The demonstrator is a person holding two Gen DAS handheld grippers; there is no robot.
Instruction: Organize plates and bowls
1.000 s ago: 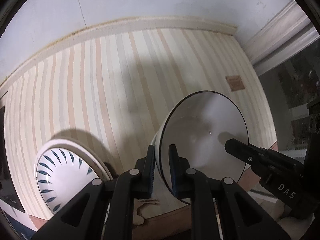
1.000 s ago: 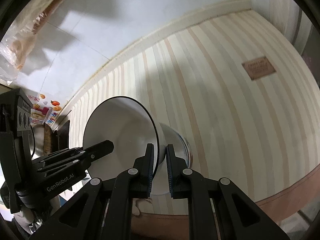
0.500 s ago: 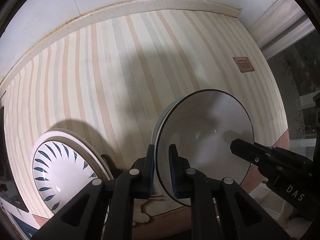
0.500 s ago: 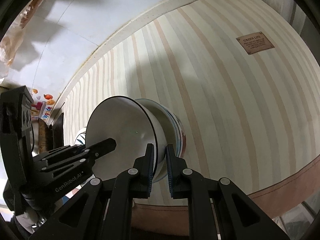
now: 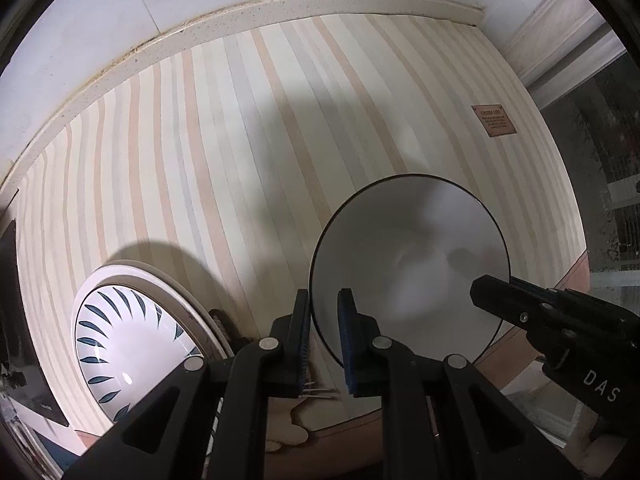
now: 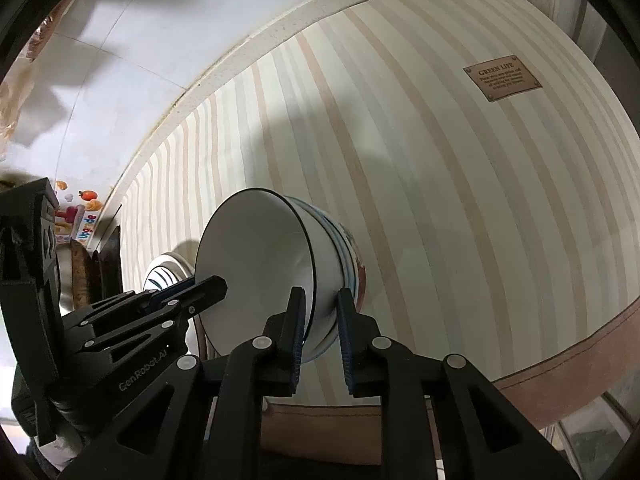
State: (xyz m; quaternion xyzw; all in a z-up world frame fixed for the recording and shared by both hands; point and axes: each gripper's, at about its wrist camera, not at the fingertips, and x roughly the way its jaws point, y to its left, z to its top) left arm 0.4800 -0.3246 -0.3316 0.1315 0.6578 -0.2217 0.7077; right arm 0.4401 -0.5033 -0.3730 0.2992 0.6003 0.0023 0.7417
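A white bowl with a thin black rim (image 5: pixel 408 264) sits nested on a stack of patterned bowls (image 6: pixel 348 264) on the striped tablecloth; it also shows in the right wrist view (image 6: pixel 256 264). My left gripper (image 5: pixel 323 328) straddles its near rim, jaws slightly parted around the rim. My right gripper (image 6: pixel 319 320) straddles the opposite rim, jaws open wider than the rim. A white plate with blue leaf marks (image 5: pixel 128 344) lies left of the bowl stack.
The striped tablecloth (image 5: pixel 240 140) runs to a white wall at the back. A brown label (image 5: pixel 494 120) is sewn on the cloth at the right. The table's front edge with a brown hem (image 6: pixel 560 360) is near me.
The bowl, held tilted in the air by both grippers, has come down onto the bowl stack. Both grippers' jaws have parted from the rim.
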